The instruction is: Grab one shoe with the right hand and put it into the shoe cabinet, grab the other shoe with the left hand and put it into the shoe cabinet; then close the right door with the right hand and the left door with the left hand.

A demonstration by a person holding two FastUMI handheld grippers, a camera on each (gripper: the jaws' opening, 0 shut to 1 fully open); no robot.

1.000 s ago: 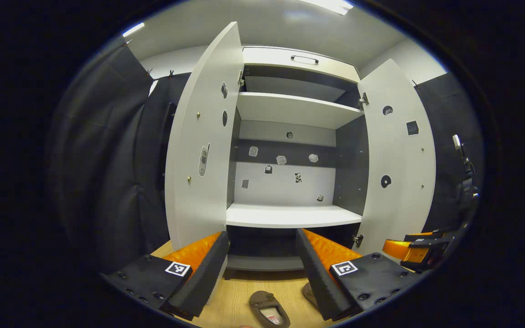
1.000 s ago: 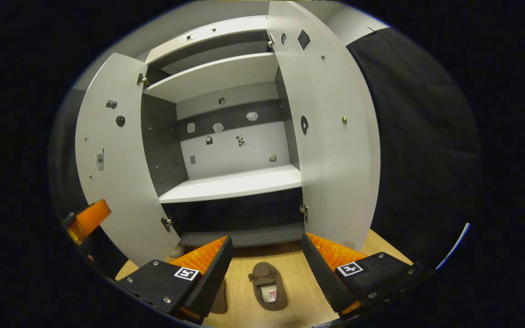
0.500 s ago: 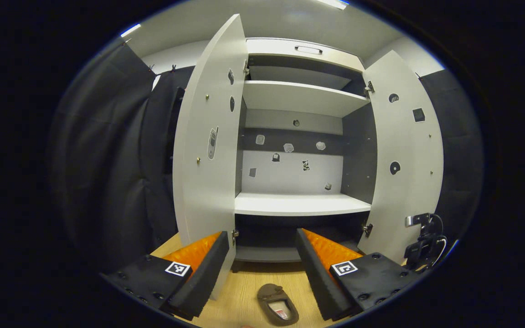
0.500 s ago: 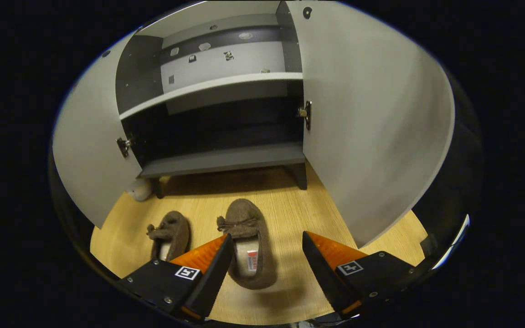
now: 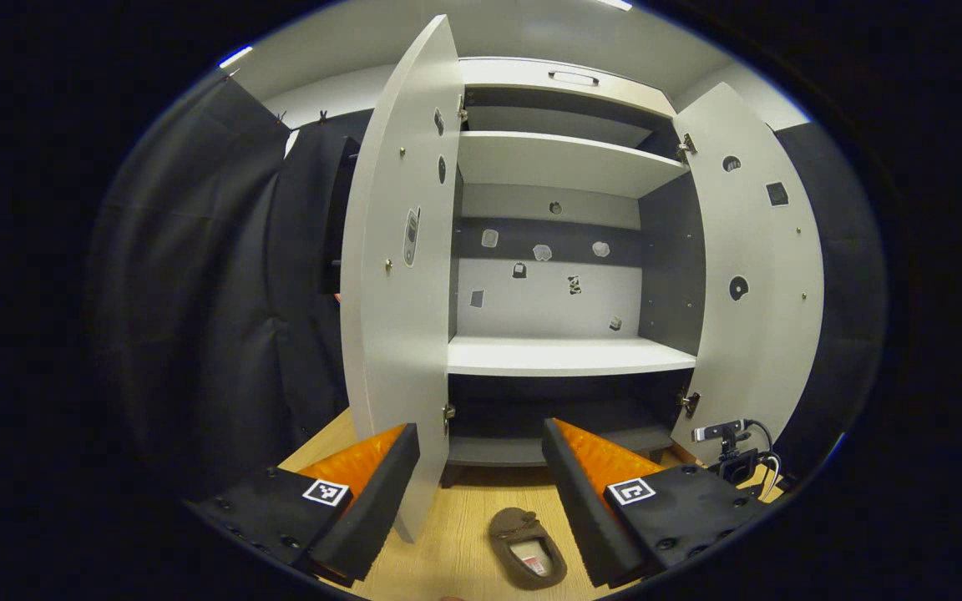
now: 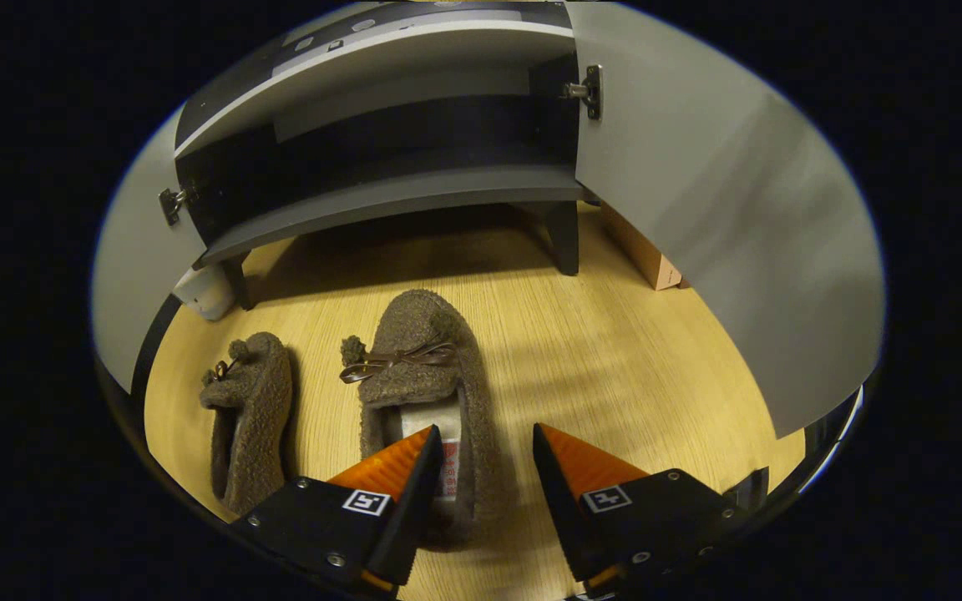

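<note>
Two grippers are in my hands, and both stand with their fingers spread and nothing between the pads. My right gripper (image 6: 478,455) hangs low over the pale wood-grain floor (image 6: 615,367), straddling the side wall of a brown fuzzy slipper with a thin bow (image 6: 427,392): one finger sits over the slipper's opening, the other over bare floor just beside it. I cannot tell whether either finger touches the slipper. Its toe points toward the cabinet. A second brown fuzzy slipper (image 6: 249,417) lies to its left, lined up the same way, with a strip of floor between the two.

Beyond the slippers stands the shoe cabinet with white doors and a dark grey interior (image 6: 397,200), raised on short dark legs; its bottom compartment is dark. The right door (image 6: 723,242) swings wide open beside my right gripper, and a brown box (image 6: 644,250) sits on the floor behind that door.

My left gripper (image 5: 481,467) is held higher, facing the cabinet's open front. One slipper (image 5: 529,547) lies on the floor below and between its fingers. The left door (image 5: 402,275) stands open, edge toward me, and the white shelves (image 5: 569,355) sit bare.
</note>
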